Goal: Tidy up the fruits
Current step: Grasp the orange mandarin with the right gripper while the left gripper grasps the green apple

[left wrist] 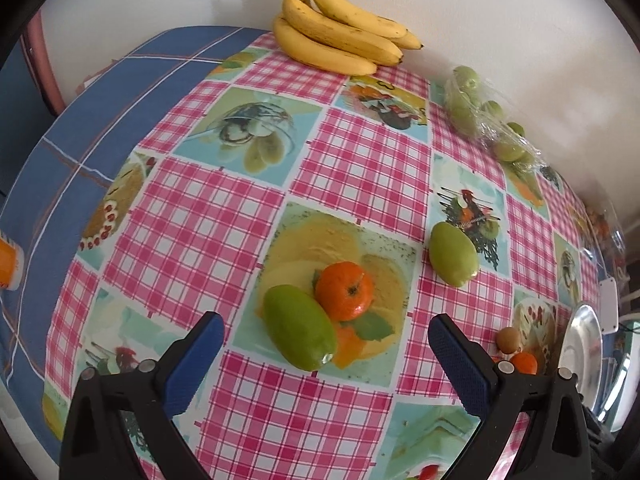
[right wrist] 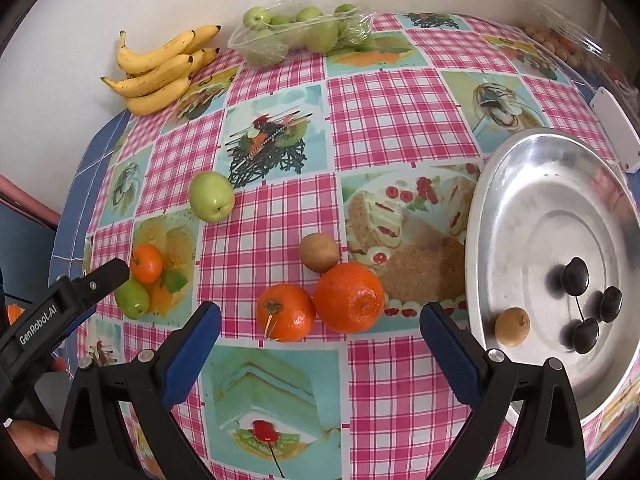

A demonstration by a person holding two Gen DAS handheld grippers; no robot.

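My left gripper [left wrist: 325, 334] is open, low over the table, with a green fruit [left wrist: 299, 327] and a small tangerine [left wrist: 345, 291] just ahead of its jaws. Another green fruit [left wrist: 453, 253] lies further right. My right gripper [right wrist: 320, 322] is open, with two tangerines [right wrist: 285, 311] [right wrist: 349, 297] and a small brown fruit [right wrist: 319, 251] just ahead of it. A metal plate [right wrist: 516, 216] at the right holds a brown fruit [right wrist: 512, 326] and dark cherries [right wrist: 586, 334]. The left gripper also shows at the left of the right wrist view [right wrist: 105, 277].
A bunch of bananas [left wrist: 340, 28] and a clear bag of green fruits [right wrist: 300, 34] lie by the back wall. A checked tablecloth [right wrist: 400, 112] covers the table. A plastic bag of small fruits [right wrist: 560, 46] sits at the far right corner.
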